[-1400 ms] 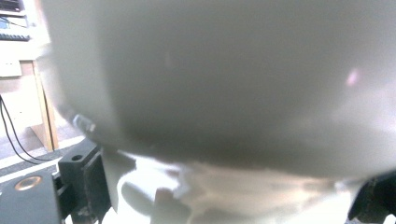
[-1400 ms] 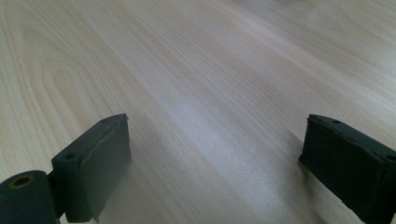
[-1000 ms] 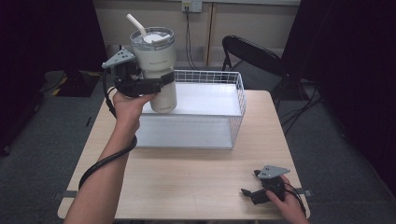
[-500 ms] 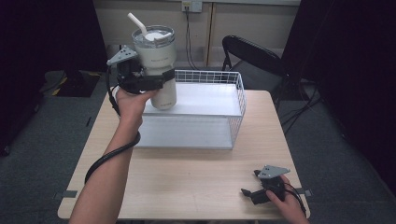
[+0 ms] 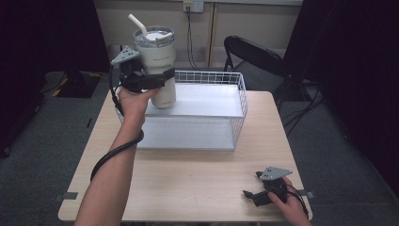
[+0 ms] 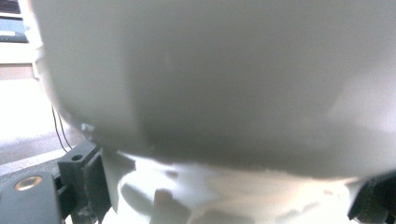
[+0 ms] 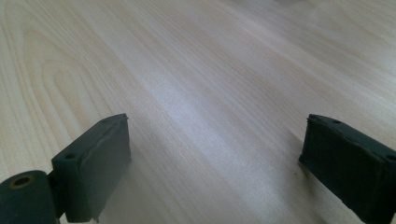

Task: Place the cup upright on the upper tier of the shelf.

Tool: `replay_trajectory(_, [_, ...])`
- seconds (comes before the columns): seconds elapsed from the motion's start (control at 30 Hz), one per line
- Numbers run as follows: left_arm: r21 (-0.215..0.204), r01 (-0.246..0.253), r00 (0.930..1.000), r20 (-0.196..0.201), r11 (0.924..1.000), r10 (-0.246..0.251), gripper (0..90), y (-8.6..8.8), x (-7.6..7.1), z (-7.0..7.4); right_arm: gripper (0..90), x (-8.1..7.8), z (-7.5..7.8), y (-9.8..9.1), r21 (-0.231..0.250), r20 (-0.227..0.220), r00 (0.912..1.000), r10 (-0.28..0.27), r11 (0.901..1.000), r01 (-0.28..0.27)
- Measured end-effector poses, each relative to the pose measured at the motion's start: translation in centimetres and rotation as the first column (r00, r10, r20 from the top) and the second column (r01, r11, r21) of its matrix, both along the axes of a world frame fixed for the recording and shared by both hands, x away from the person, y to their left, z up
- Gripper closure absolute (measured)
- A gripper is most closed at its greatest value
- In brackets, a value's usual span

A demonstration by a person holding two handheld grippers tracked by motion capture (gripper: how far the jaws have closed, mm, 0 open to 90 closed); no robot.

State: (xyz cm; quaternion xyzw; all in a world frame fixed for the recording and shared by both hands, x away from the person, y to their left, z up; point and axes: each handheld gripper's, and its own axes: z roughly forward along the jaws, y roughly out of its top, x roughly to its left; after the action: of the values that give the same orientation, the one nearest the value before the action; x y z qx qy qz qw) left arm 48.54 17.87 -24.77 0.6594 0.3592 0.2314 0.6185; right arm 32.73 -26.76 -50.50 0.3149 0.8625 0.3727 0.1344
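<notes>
High view: left claw (image 5: 155,81) clamped round upright tumbler (image 5: 157,66), above wire basket (image 5: 221,110) at its left end. Right claw (image 5: 256,195) wide, idle by table (image 5: 188,179) near-right corner.

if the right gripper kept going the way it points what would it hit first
Likely nothing soon: the right gripper points left, low over the bare table. Its open jaws face only wood; depth beyond is unclear.

The high view is evenly lit from overhead, the counter (image 5: 188,179) bright against dark room edges, with soft shadows. In the left gripper view the tumbler (image 6: 210,84) is a close, unfocused grey blur. The right gripper view shows pale glare mid-counter and blurred far grain.
</notes>
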Motion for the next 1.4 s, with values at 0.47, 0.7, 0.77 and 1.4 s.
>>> replay_trajectory(0.47, [0.024, -0.040, 0.9992, -0.008, 0.9989, 0.040, 9.9, 0.0, 1.1, -0.5, 7.6, 0.0, 0.0, 0.0, -0.001, -0.001, 1.0000, 0.001, 1.0000, -0.001])
replay_trajectory(0.7, [0.022, -0.051, 0.9986, -0.011, 0.9985, 0.052, 9.9, -0.2, 1.5, -0.8, 7.6, 0.0, 0.0, 0.0, -0.001, -0.002, 1.0000, 0.001, 1.0000, -0.001])
replay_trajectory(0.77, [0.020, -0.055, 0.9984, -0.012, 0.9983, 0.055, 9.9, -0.2, 1.7, -0.9, 7.6, 0.0, 0.0, 0.0, -0.001, -0.001, 1.0000, 0.001, 1.0000, -0.001])
replay_trajectory(1.4, [0.024, -0.086, 0.9962, -0.013, 0.9960, 0.086, 9.8, -0.6, 2.2, -2.0, 7.6, 0.0, 0.0, 0.0, -0.003, -0.003, 1.0000, 0.006, 1.0000, -0.006])
